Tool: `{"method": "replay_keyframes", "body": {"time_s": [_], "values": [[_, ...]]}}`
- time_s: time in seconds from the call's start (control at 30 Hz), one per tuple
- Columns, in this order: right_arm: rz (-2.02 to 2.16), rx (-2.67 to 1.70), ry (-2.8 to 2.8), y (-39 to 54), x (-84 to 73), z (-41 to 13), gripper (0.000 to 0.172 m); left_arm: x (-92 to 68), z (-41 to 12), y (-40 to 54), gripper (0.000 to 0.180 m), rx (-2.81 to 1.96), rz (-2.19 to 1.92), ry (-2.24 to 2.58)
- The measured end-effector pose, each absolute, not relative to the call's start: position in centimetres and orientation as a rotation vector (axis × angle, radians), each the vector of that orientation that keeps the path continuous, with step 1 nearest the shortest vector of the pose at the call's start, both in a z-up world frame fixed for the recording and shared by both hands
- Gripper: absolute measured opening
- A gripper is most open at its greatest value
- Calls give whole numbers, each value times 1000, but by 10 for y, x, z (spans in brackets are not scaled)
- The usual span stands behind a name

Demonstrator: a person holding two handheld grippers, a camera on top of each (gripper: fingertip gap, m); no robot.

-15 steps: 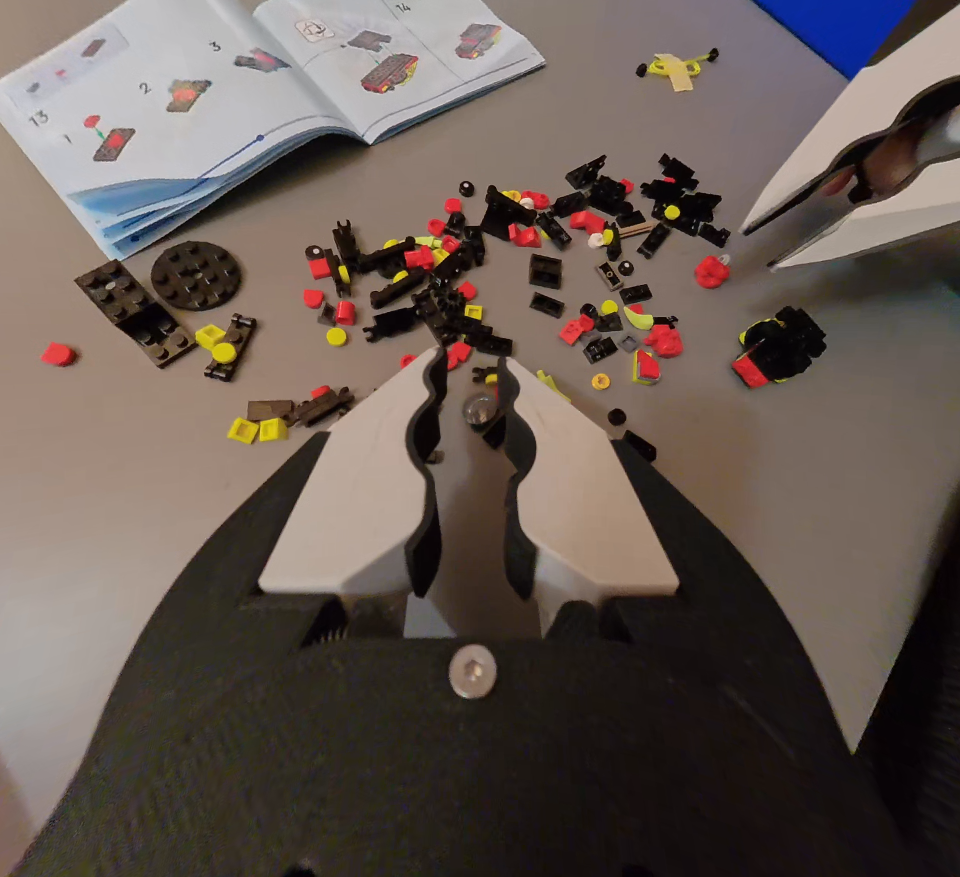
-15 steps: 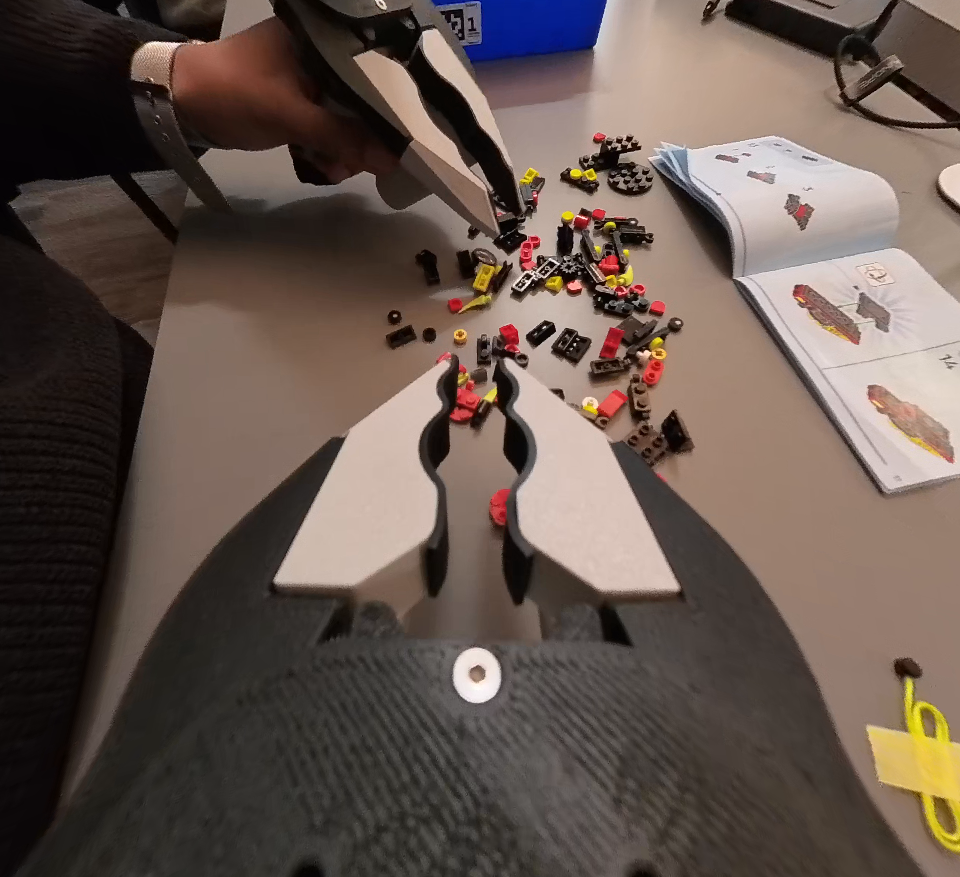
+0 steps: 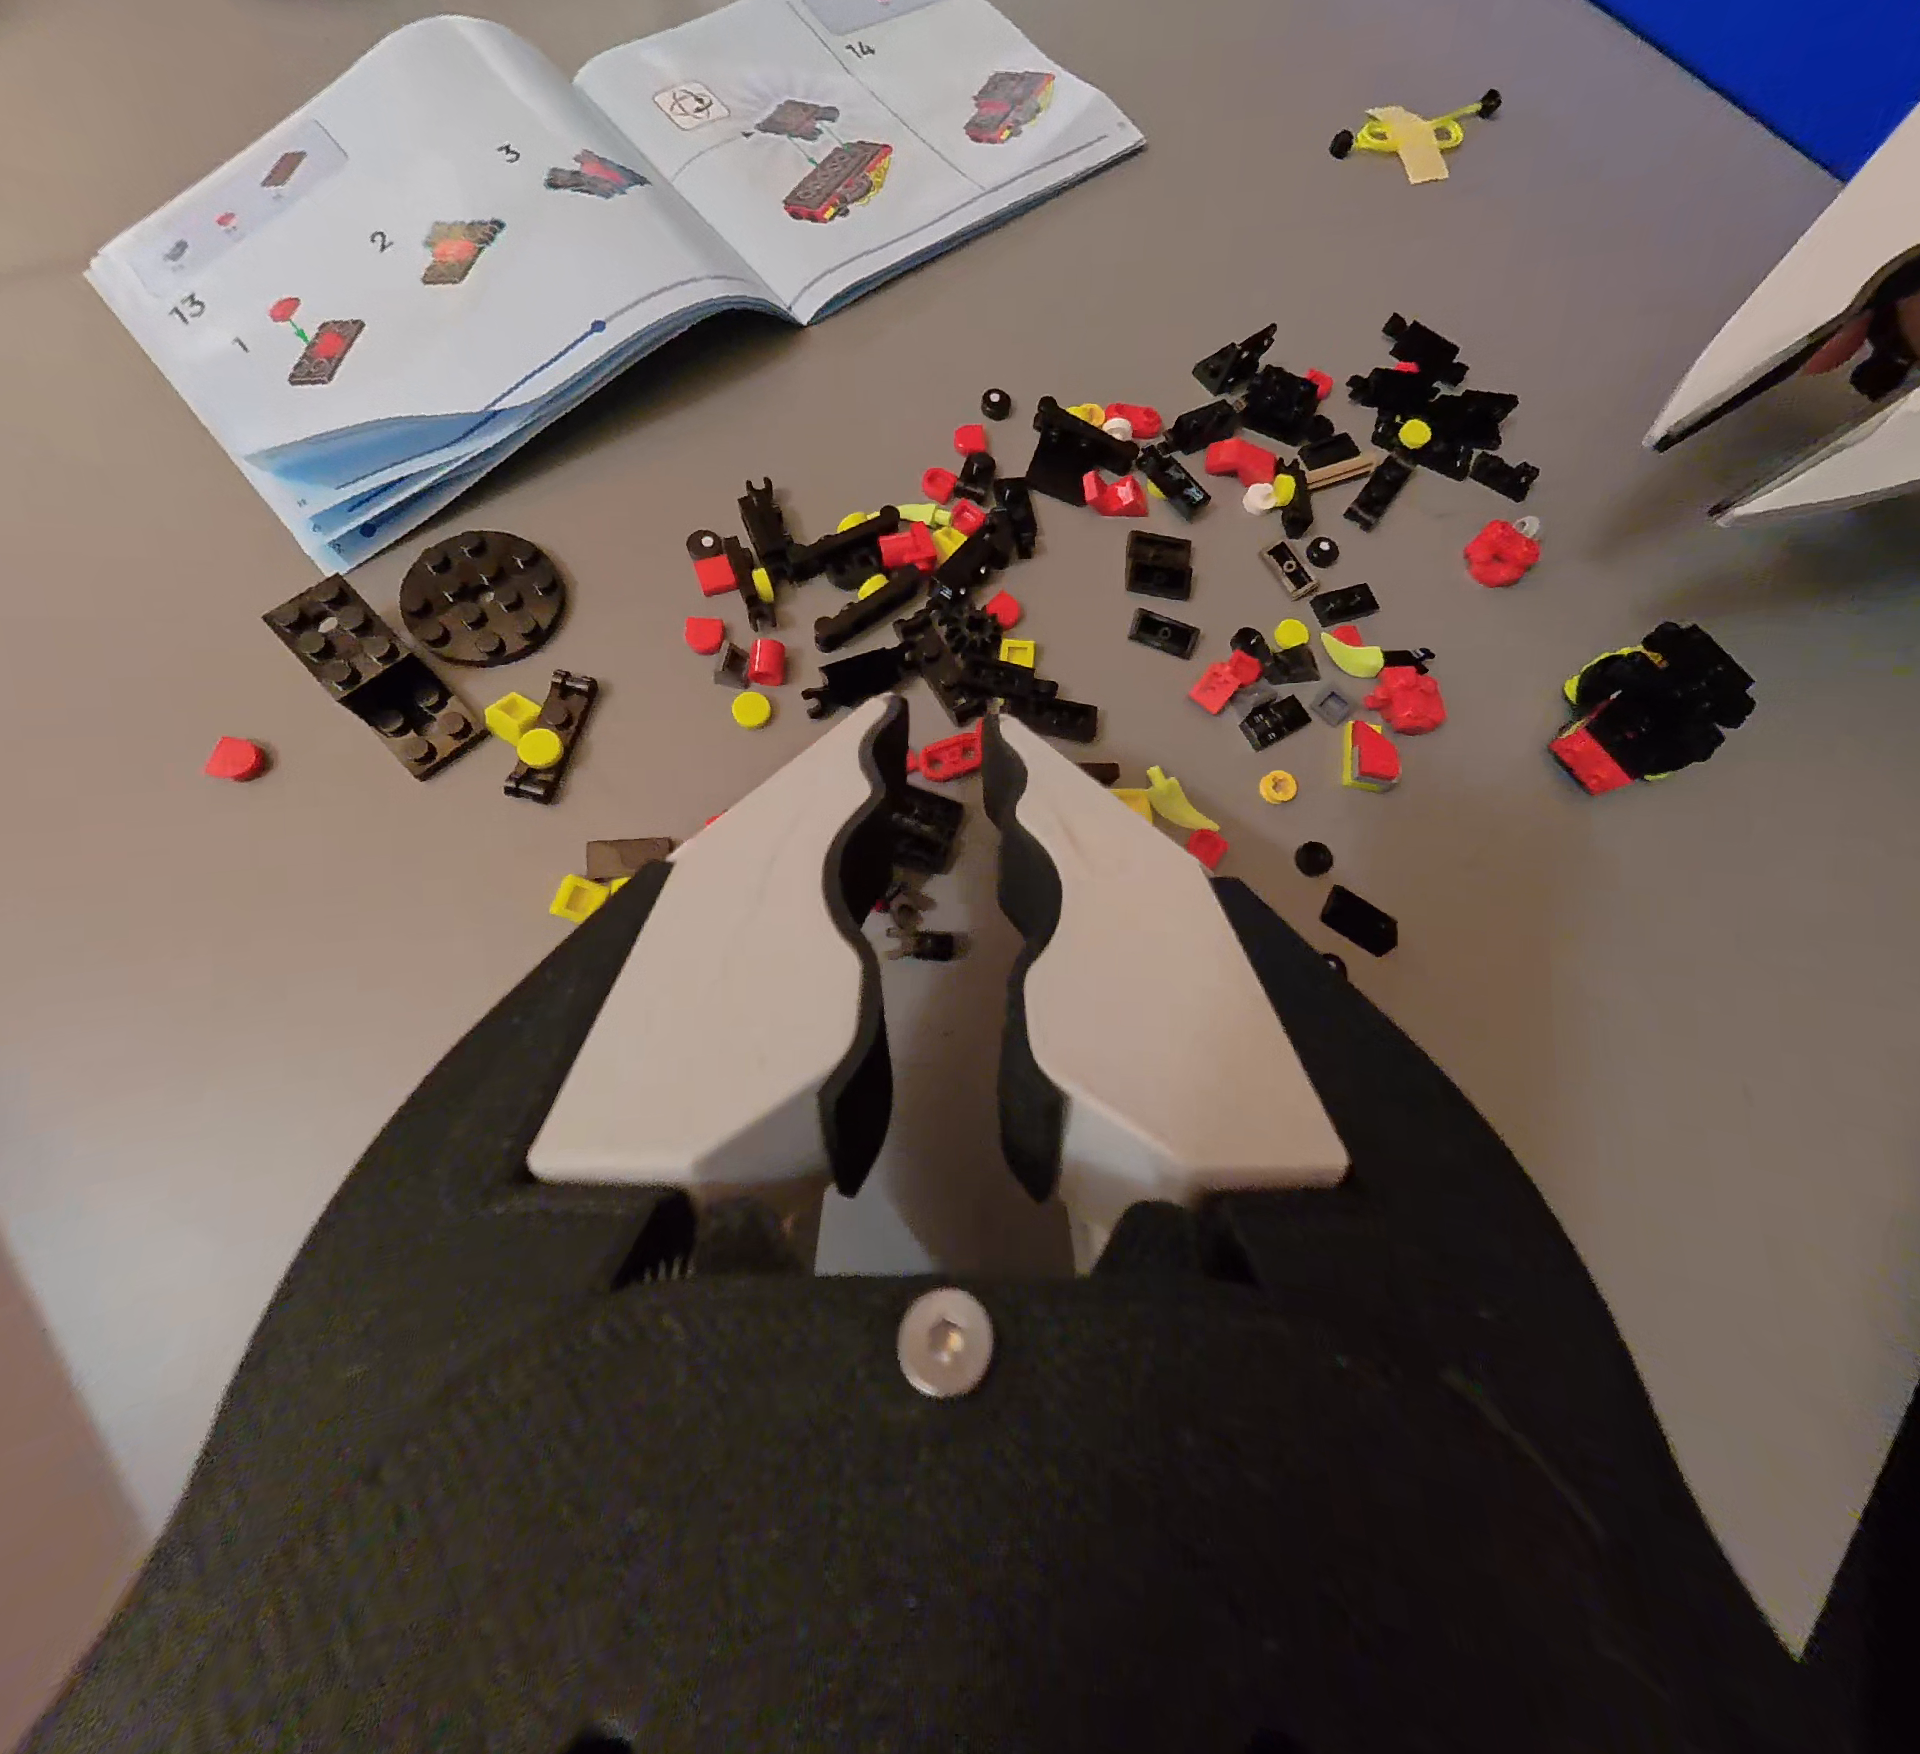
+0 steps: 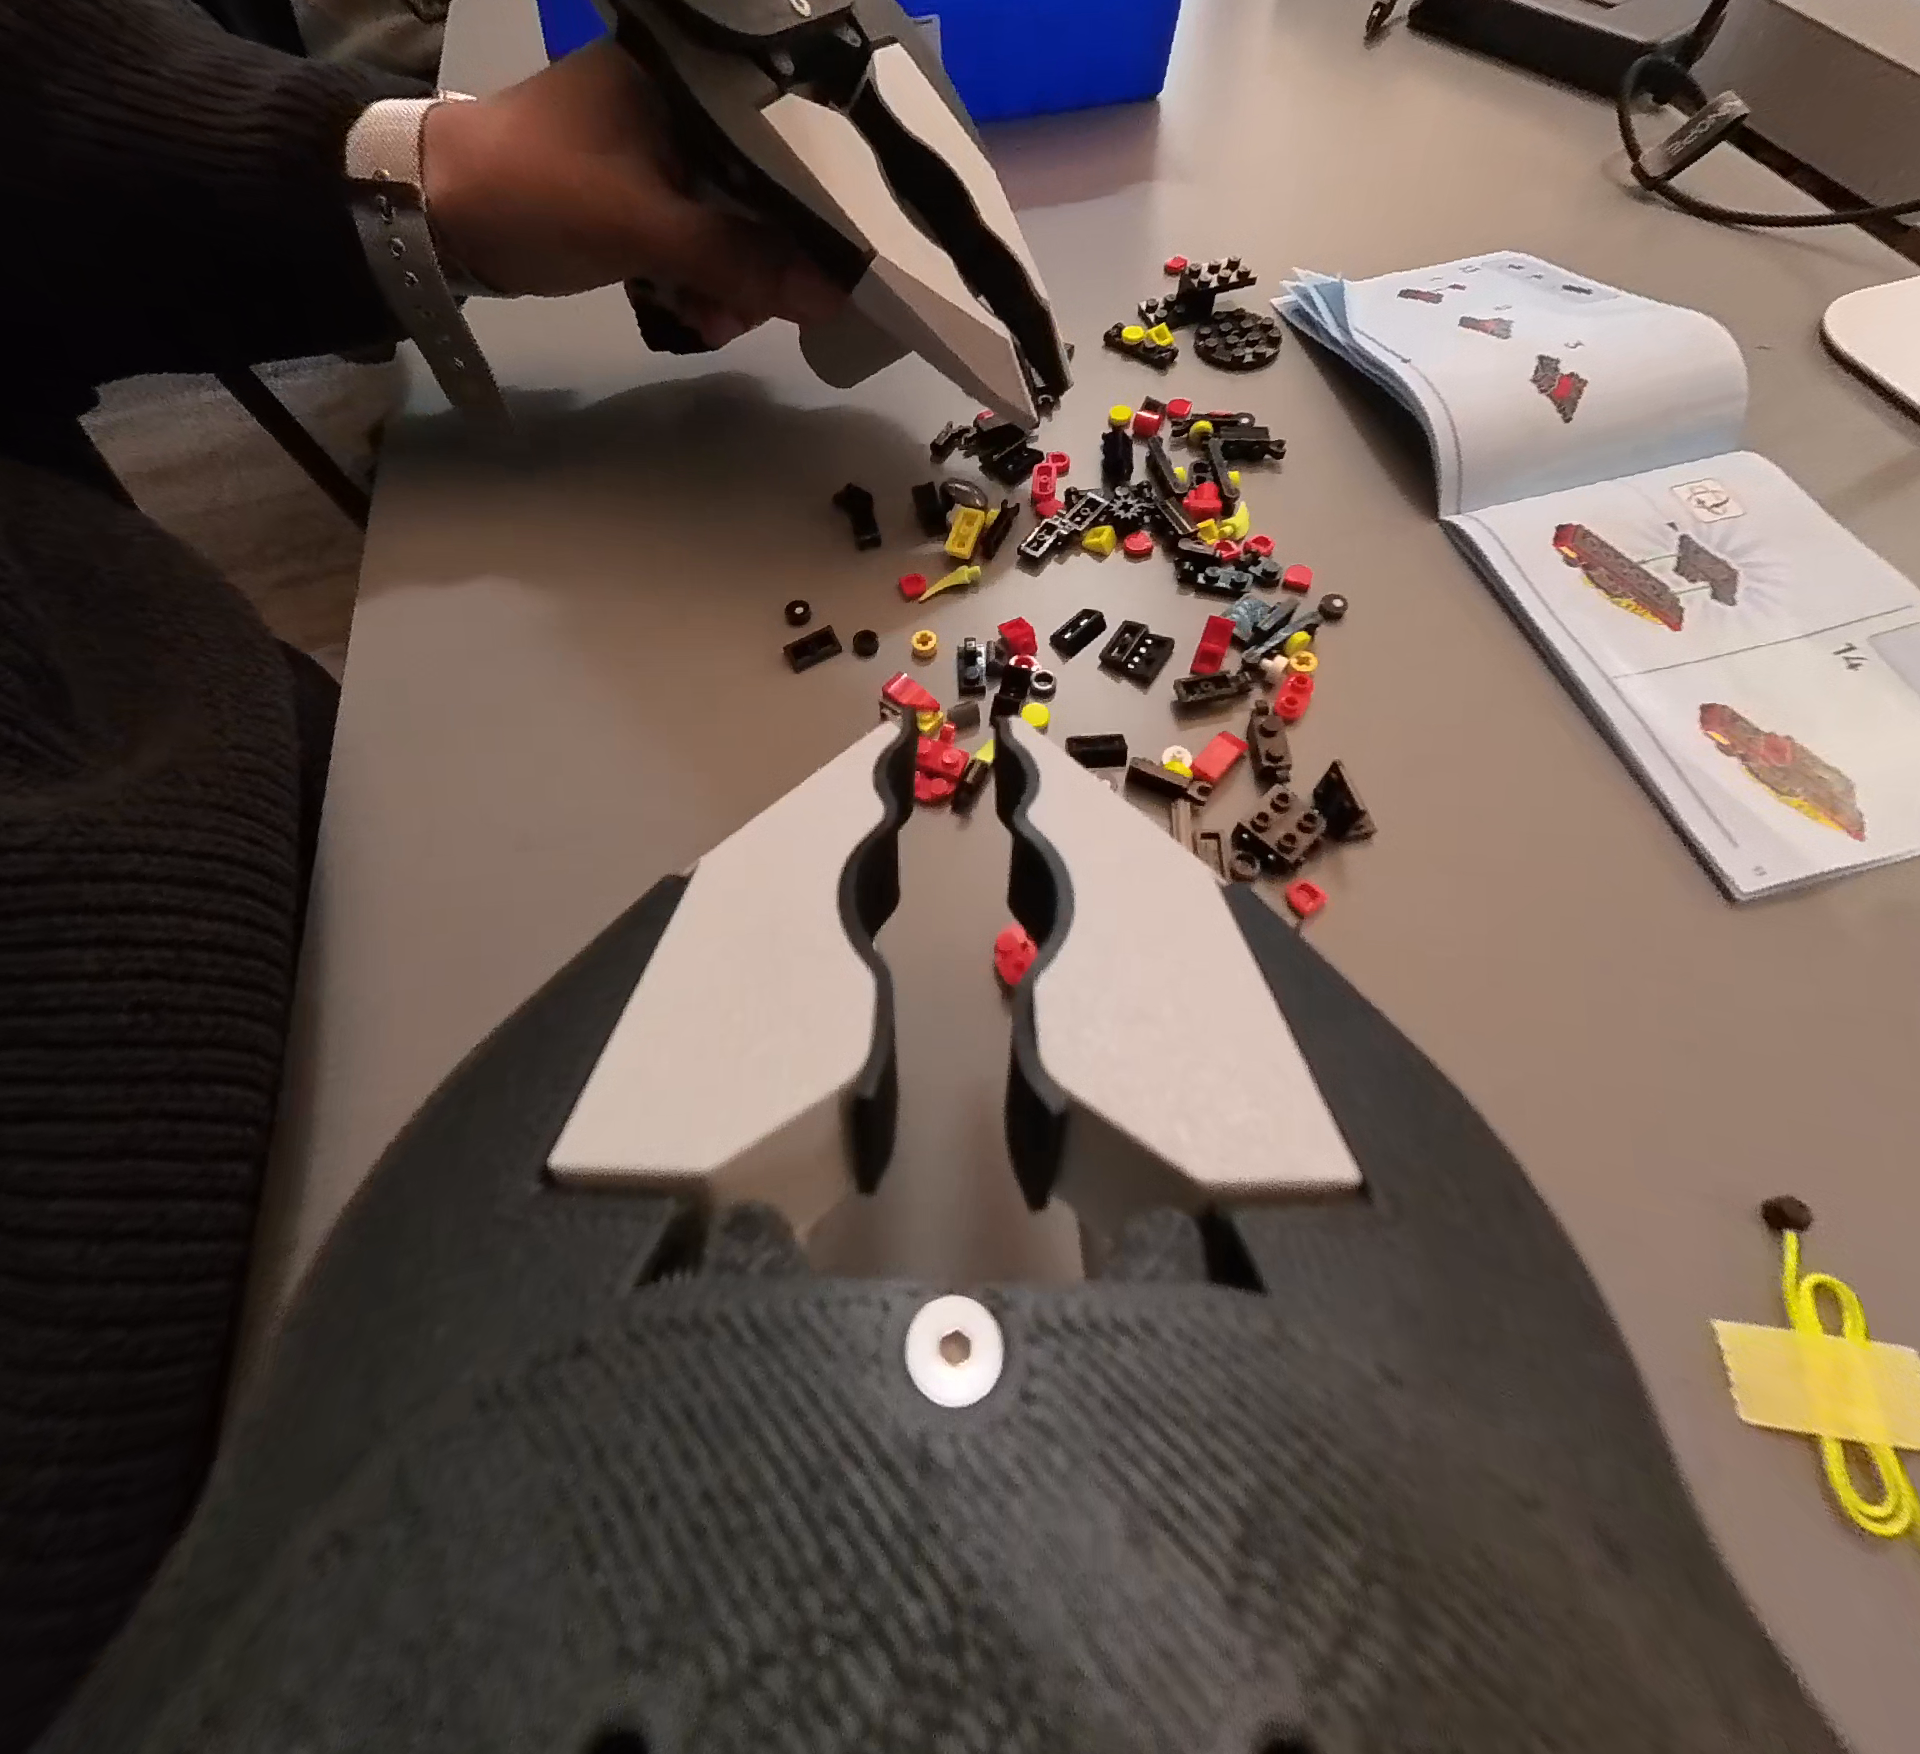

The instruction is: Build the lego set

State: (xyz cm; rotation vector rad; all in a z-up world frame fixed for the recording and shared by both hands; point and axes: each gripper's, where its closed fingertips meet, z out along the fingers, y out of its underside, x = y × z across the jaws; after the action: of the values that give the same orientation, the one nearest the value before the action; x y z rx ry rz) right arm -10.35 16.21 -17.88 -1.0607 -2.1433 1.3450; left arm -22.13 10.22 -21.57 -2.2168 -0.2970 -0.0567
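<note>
Toy bricks (image 3: 935, 582), small, hard and light, lie scattered on the grey table (image 3: 1558, 1029) just ahead of both pairs of jaws. They look slick, easy to flick away, and best pinched across their flat sides.

My left gripper (image 3: 940, 717) points down into the near edge of the pile. Its jaws are narrowed to a slit, and I cannot tell whether they pinch anything. Just past the tips lies a red piece with two holes (image 3: 945, 754), and beneath the jaws a black plate (image 3: 920, 826).

My right gripper (image 4: 951, 728) hovers over red and black bits, its jaws narrowly apart. A small red piece (image 4: 1013, 954) shows against one pad, with a clear gap to the other.

Beyond the left jaws lies an open instruction booklet (image 3: 623, 177), and to their left a black round plate (image 3: 483, 598). To their right sits a half-built black and red model (image 3: 1652, 717). Neighbouring bricks crowd every pick, so closing jaws may nudge several.
</note>
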Motion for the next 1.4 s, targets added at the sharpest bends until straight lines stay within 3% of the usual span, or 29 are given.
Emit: {"method": "replay_keyframes", "body": {"time_s": [0.7,1.4], "values": [[1397,-1117,-2148,163,-104,-182,14,-217,-229,104,16,-2276,-46,-203],[1403,-1104,-2165,158,-101,-181,15,-214,-238,104,0,-2320,-60,-235]]}}
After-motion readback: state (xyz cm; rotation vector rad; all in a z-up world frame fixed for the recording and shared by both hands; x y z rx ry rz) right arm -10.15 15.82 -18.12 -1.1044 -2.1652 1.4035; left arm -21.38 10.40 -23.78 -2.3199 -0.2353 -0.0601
